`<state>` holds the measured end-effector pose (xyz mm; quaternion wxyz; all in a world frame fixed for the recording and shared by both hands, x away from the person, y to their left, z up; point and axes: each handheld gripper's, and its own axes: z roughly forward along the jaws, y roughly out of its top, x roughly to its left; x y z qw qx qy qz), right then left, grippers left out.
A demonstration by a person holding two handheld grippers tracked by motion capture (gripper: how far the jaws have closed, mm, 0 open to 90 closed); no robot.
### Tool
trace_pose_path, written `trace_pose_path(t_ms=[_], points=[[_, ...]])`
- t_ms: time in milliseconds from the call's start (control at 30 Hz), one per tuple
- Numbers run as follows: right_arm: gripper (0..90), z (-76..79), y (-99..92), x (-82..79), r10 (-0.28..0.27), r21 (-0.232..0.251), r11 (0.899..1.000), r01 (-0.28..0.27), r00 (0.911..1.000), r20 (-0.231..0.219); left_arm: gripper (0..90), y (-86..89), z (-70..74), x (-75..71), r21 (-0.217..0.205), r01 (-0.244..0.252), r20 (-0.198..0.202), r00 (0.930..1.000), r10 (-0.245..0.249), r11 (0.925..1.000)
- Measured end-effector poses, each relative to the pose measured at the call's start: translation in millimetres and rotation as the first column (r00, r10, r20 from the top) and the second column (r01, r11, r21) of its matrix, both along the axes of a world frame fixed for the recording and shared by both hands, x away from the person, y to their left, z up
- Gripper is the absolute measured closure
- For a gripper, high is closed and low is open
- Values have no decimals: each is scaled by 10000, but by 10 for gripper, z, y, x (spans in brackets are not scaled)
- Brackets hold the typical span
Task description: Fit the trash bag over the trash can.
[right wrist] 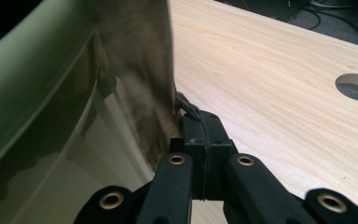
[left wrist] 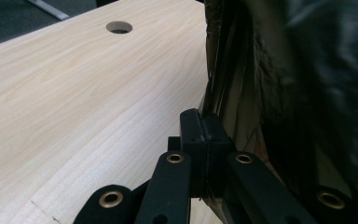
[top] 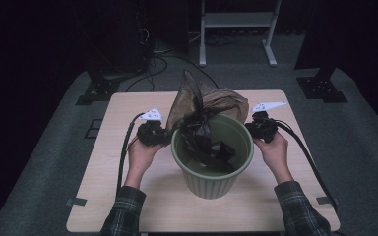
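The left tool (top: 163,133) has its jaws pressed together on the edge of a thin dark plastic bag (top: 202,110), at the left side of a green bin (top: 211,179). In the left gripper view the two black pads meet with a sliver of the bag's film (left wrist: 242,93) caught between them, and the film rises in glossy folds just to the right of the jaws. The right tool (top: 256,129) is likewise clamped on the bag at the opposite side of the bin. In the right gripper view its pads are together on a bunched bit of the brownish film (right wrist: 142,70), which hangs down over the bin's pale green wall (right wrist: 32,79).

The bag sits partly inside the bin: its dark, crumpled lower part lies in the bin's hollow, while a looser translucent brown part stands up behind the far rim, topped by a narrow dark strip that points upward. The bin stands upright near the middle of the worktop (top: 128,196), its ribbed side towards the person.

Each tool is held by a hand, with a plaid sleeve (top: 123,211) at the left and another at the right coming in from the near edge. A black cable (top: 124,152) trails from each tool back along the worktop. A round hole (left wrist: 119,27) is cut in the pale wooden top, and the floor around it is grey, with a white frame (top: 236,19) beyond the far edge.
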<state>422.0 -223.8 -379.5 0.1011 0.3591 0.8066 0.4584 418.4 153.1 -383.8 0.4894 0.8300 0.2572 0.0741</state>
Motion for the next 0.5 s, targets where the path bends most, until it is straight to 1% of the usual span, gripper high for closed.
trace_pose_path(t_ms=[33,67,100,133,200,233,267,300,333,367,400,467,500], points=[[779,11,-8,-9,-94,-56,9999,95,9999,106,892,0,0,0,0,0,0,10000,0,10000],[740,31,-30,-17,-328,-147,9993,331,9992,221,892,2,15,-4,-2,-13,24,10000,13,10000],[720,56,-73,-24,-344,-42,9994,345,9990,289,891,10,33,-6,-36,42,46,10000,-42,10000],[680,91,-123,-40,-441,88,9990,438,9982,397,890,1,68,-15,-171,154,78,9999,-153,9997],[681,179,-214,-74,-472,234,9987,460,9973,562,890,-38,100,-28,-121,233,176,9996,-231,9997],[670,225,-246,-93,-496,236,9986,481,9965,673,890,-61,114,-32,-25,233,218,9995,-232,9997],[646,269,-276,-111,-521,147,9986,511,9956,776,890,-61,114,-32,-25,233,218,9995,-232,9997],[646,269,-276,-111,-521,147,9986,511,9956,776,890,-79,123,-34,44,244,249,9994,-245,9997],[627,303,-305,-130,-541,133,9985,532,9948,864,891,-89,126,-35,-4,277,273,9992,-277,9996],[584,344,-365,-163,-549,156,9984,536,9938,965,891,-95,127,-34,-49,302,261,9992,-301,9995],[559,352,-398,-176,-515,345,9982,483,9939,974,891,-103,124,-32,-97,344,251,9991,-342,9994],[485,351,-473,-186,-453,1007,9942,369,9955,828,890,-106,122,-28,-139,339,263,9991,-336,9993],[485,351,-473,-186,-453,1007,9942,369,9955,828,890,-104,119,-21,-227,332,257,9991,-326,9992]])
